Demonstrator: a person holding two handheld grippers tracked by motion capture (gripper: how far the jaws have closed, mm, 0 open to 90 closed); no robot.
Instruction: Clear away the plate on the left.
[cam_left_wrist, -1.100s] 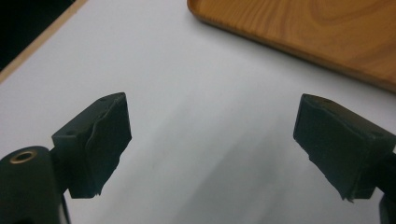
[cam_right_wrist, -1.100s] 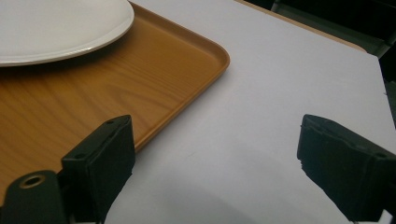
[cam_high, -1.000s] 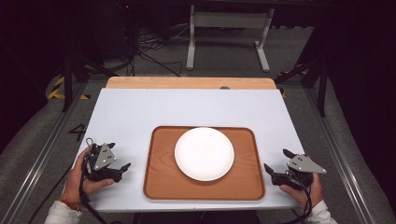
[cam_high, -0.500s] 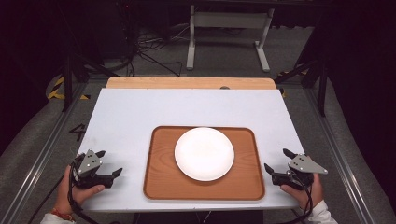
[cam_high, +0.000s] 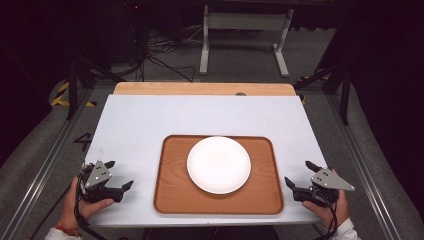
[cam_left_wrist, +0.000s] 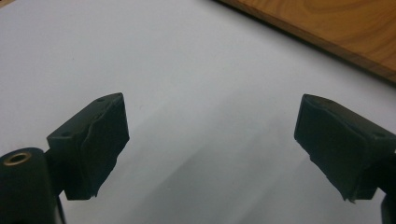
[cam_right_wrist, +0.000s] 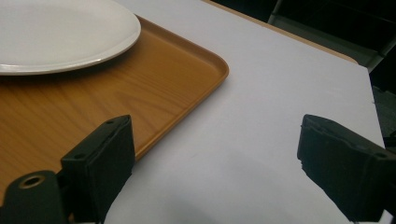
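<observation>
Fingers on both grippers are spread wide with nothing between them, you can see plain white tabletop through the gap in each gripper view. Working from big to small: the white table (cam_high: 150, 125) carries a wooden tray (cam_high: 172, 200) sitting near the person's edge, and a round white plate (cam_high: 218, 164) lies flat on the tray, a bit toward its far side. The left gripper (cam_high: 117, 176) rests at the near left corner of the table, well apart from the tray's left rim, while the right gripper (cam_high: 300, 175) sits just beside the tray's right rim; in the right gripper view its one jaw overlaps the tray edge and the plate (cam_right_wrist: 56, 32) is up ahead at the left. My read is the tray with the plate is what's about to be handled, and nothing has been grabbed yet. To do it well I'd bring both grippers in level, take the tray by its two short rims at matching spots, and close evenly, since a lopsided grab could tip it and let that smooth plate slide. The left one has farther to go, so I'd move it in first
</observation>
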